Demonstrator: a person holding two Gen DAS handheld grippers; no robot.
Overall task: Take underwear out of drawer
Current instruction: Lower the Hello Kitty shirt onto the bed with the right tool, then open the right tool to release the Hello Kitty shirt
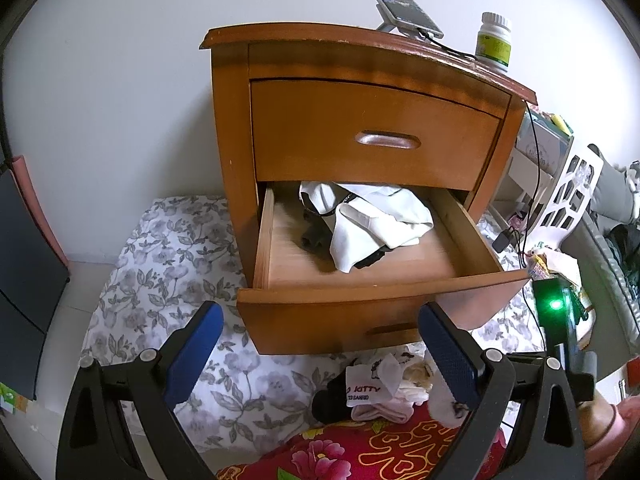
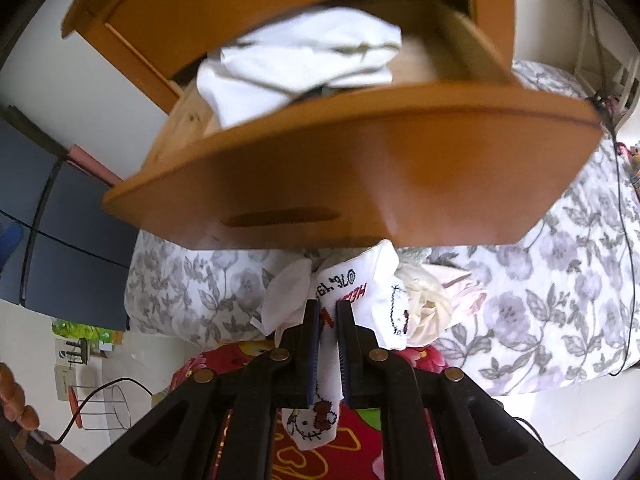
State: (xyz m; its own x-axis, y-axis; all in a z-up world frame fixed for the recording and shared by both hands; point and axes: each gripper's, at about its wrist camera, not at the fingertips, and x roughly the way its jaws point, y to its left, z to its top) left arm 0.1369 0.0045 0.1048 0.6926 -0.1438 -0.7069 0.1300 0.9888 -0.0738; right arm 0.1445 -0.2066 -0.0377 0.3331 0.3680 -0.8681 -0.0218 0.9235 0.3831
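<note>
Right claw (image 2: pixel 328 312) on half-hidden white sock (image 2: pixel 360 280)

drawer (image 1: pixel 360 280) open on top, clothes pile (image 1: pixel 372 396) below

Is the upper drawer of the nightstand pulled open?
No. In the left wrist view the upper drawer sits flush in the nightstand, while only the lower drawer is pulled out, with white clothes inside.
</note>
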